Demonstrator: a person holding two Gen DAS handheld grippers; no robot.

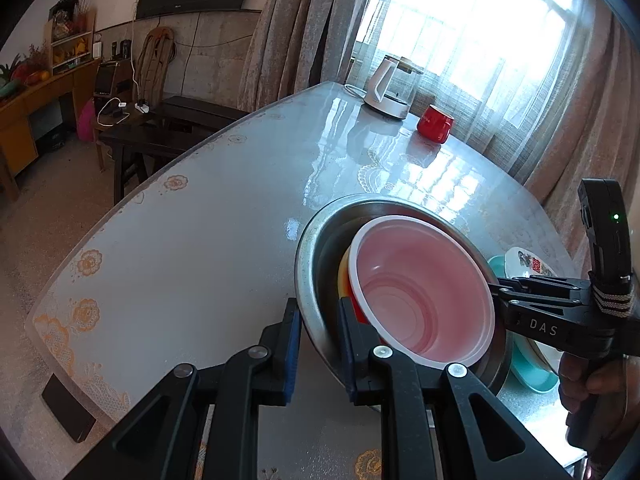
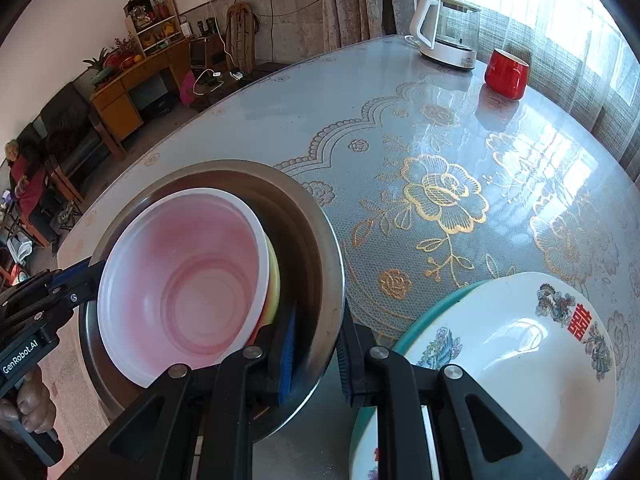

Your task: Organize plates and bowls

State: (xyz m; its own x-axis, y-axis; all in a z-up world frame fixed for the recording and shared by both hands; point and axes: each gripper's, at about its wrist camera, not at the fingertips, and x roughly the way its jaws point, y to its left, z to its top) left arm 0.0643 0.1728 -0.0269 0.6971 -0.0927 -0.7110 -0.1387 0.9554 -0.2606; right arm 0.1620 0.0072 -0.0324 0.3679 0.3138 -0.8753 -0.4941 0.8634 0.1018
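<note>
A steel bowl holds a yellow bowl with a white-rimmed pink plastic bowl nested in it, tilted. My left gripper is shut on the steel bowl's near rim, one pad inside and one outside. On the opposite rim, my right gripper is shut the same way. Whether the steel bowl rests on the table is unclear. A white plate with dragon prints lies on a teal plate just right of the bowl.
The glass-topped table with a floral cloth carries a white kettle and a red mug at its far end. A flat black object lies at a near corner. A person sits far left.
</note>
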